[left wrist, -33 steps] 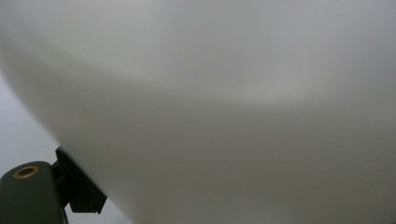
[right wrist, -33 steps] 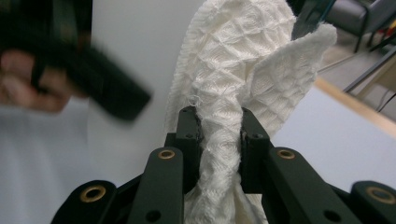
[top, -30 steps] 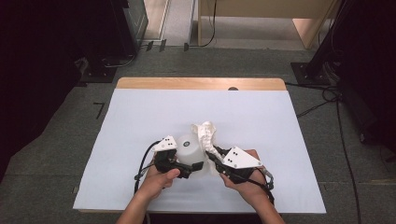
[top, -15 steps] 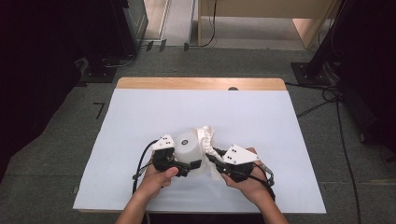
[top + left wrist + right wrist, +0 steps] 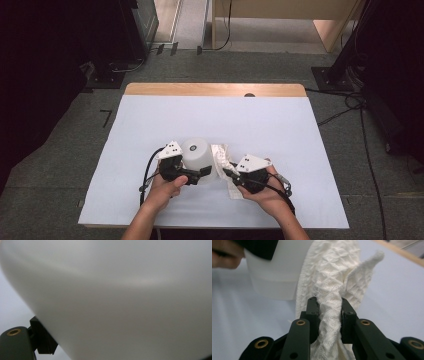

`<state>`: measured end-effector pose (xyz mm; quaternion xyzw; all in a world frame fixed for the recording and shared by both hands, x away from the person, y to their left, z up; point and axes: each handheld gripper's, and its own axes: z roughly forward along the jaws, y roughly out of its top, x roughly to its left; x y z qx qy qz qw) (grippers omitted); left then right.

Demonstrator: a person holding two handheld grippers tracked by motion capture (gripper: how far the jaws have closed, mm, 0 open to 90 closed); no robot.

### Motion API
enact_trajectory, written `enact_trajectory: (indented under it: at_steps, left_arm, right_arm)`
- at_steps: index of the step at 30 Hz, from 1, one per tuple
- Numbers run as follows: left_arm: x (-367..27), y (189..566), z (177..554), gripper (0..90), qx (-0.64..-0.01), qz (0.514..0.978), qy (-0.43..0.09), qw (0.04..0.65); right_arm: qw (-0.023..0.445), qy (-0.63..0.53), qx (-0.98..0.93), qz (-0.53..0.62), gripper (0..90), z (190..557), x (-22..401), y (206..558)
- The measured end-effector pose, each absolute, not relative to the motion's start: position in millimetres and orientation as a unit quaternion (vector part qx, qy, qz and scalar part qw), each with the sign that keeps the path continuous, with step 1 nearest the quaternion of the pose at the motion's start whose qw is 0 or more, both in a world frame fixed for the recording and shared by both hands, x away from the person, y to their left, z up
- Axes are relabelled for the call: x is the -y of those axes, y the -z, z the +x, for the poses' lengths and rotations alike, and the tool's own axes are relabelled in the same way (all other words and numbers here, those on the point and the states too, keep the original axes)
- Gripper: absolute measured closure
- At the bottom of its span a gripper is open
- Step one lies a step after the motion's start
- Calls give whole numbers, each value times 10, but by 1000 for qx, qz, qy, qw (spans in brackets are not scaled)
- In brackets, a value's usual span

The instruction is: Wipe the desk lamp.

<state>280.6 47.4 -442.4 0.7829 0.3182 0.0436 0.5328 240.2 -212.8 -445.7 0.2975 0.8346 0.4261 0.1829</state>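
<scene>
A white plastic cup (image 5: 198,156) sits tipped at the near middle of the table, its round end toward the camera. My left gripper (image 5: 196,173) is shut on it, one black jaw across its near side. Up close the cup wall (image 5: 120,297) looms pale and blurred. A white waffle-weave cloth (image 5: 223,161) lies against the cup's right side. My right gripper (image 5: 228,173) is shut on a bunched fold of that cloth (image 5: 329,285), pinched between both pads (image 5: 313,308). The cup (image 5: 272,277) stands just left of the cloth there.
The table (image 5: 280,125) has a pale blue cover and a bare wooden strip (image 5: 215,89) along its far edge. Dark equipment stands and cables (image 5: 350,95) lie on the floor beyond the right side. A hand (image 5: 224,255) shows at the upper left.
My right gripper has come down and the cloth's raised tip has sunk beside the cup. The left gripper and cup have shifted slightly left.
</scene>
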Motion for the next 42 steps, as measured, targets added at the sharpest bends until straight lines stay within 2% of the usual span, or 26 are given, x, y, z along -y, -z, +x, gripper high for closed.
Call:
enact_trajectory:
  at_steps: [5, 10, 18, 22, 27, 30, 37, 42]
  left_arm:
    - [-368, 4540, 2809, 78, -317, 811, -136, 472]
    - [-299, 4660, 2818, 78, -308, 821, -180, 445]
    - [-318, 4758, 2828, 76, -307, 824, -189, 437]
    - [-348, 4716, 2789, 53, -319, 810, -191, 453]
    - [-293, 4686, 2693, 11, -343, 795, -211, 453]
    - [-172, 4716, 2650, 0, -370, 785, -245, 431]
    - [-65, 4784, 2647, 12, -463, 753, -251, 395]
    - [-61, 4792, 2617, 78, -465, 748, -249, 403]
  right_arm:
    - [223, -461, -785, 349, 745, 2422, 2322, 4325]
    - [241, -475, -760, 371, 746, 2422, 2426, 4298]
    - [247, -478, -750, 385, 746, 2435, 2488, 4298]
    - [247, -478, -751, 384, 745, 2438, 2489, 4301]
    - [248, -478, -749, 387, 745, 2441, 2513, 4296]
    - [248, -478, -749, 387, 745, 2439, 2510, 4294]
    - [248, -477, -749, 387, 745, 2436, 2491, 4302]
    - [252, -474, -748, 390, 745, 2436, 2495, 4308]
